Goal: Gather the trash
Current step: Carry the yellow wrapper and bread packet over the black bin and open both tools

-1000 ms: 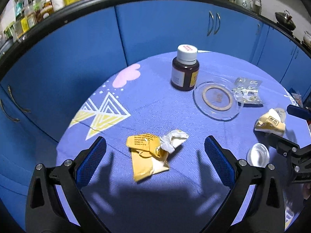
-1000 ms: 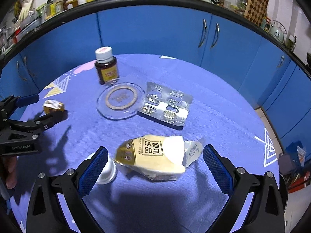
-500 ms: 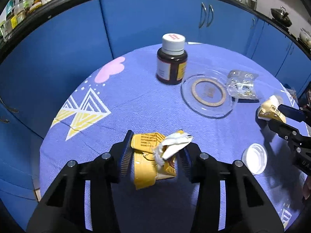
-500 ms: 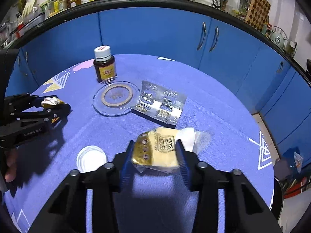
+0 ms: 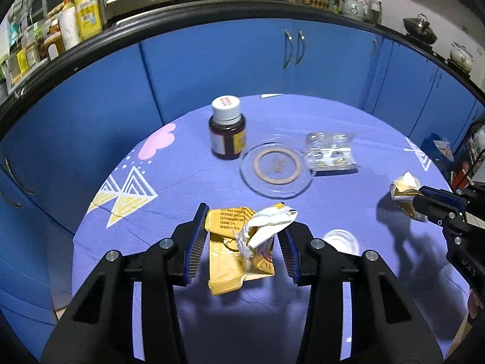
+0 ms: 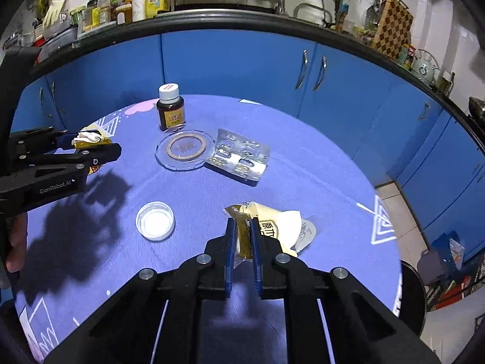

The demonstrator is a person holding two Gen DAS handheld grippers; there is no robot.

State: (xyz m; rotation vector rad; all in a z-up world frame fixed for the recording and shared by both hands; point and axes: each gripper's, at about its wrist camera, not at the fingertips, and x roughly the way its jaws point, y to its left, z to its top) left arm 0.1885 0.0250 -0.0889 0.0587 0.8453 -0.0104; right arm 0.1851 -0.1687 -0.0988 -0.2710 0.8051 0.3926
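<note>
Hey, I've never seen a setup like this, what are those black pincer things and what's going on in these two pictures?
There is no robot here. A person holds two hand-held grippers, each carrying a camera that looks along its jaws, so each picture is one tool's own view.

In the left view, the left gripper has its jaws closed on a crumpled yellow wrapper.

In the right view, the right gripper is clamped on a cream snack packet.

On the round table with its purple cloth stand a brown pill bottle, a clear glass saucer, a foil blister pack and a white lid.

The job is collecting trash.
</note>
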